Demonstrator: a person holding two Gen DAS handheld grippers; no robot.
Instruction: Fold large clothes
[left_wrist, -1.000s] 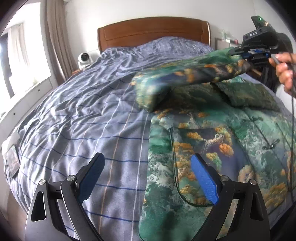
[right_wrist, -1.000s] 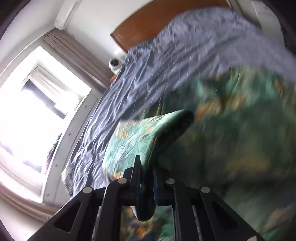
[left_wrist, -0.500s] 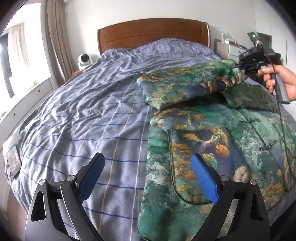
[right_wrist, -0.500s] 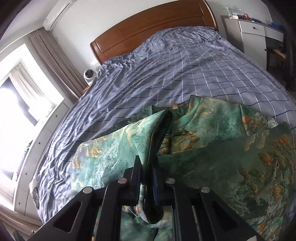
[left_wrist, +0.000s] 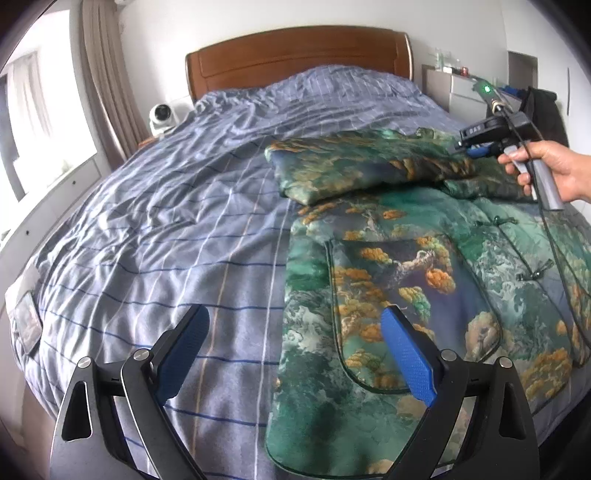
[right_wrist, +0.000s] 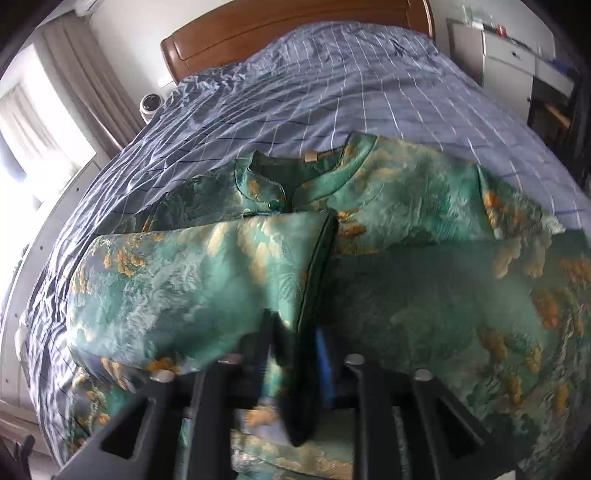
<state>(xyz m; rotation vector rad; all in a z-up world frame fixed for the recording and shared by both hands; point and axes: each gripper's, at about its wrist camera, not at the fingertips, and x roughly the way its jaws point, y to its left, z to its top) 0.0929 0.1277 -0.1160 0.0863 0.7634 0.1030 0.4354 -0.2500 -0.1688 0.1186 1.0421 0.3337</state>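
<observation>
A green patterned jacket (left_wrist: 424, 280) with orange and blue print lies spread on the bed (left_wrist: 166, 221). One sleeve (left_wrist: 351, 166) is folded across its upper part. My left gripper (left_wrist: 295, 343) is open and empty, above the jacket's lower left edge. My right gripper (right_wrist: 295, 347) has its jaws a little apart around the sleeve's cuff edge (right_wrist: 314, 280); the frame is blurred there. In the left wrist view the right gripper (left_wrist: 476, 149) sits at the sleeve's end near the collar (right_wrist: 295, 173).
The bed has a blue checked cover and a wooden headboard (left_wrist: 295, 55). A white camera (left_wrist: 160, 114) stands on the nightstand at the left. A white dresser (right_wrist: 509, 62) is at the right. A window with curtains (left_wrist: 103, 74) is at the left.
My right gripper has carried the sleeve across and lowered it onto the jacket's chest. Its jaws now look slightly parted. My left gripper has stayed still and open.
</observation>
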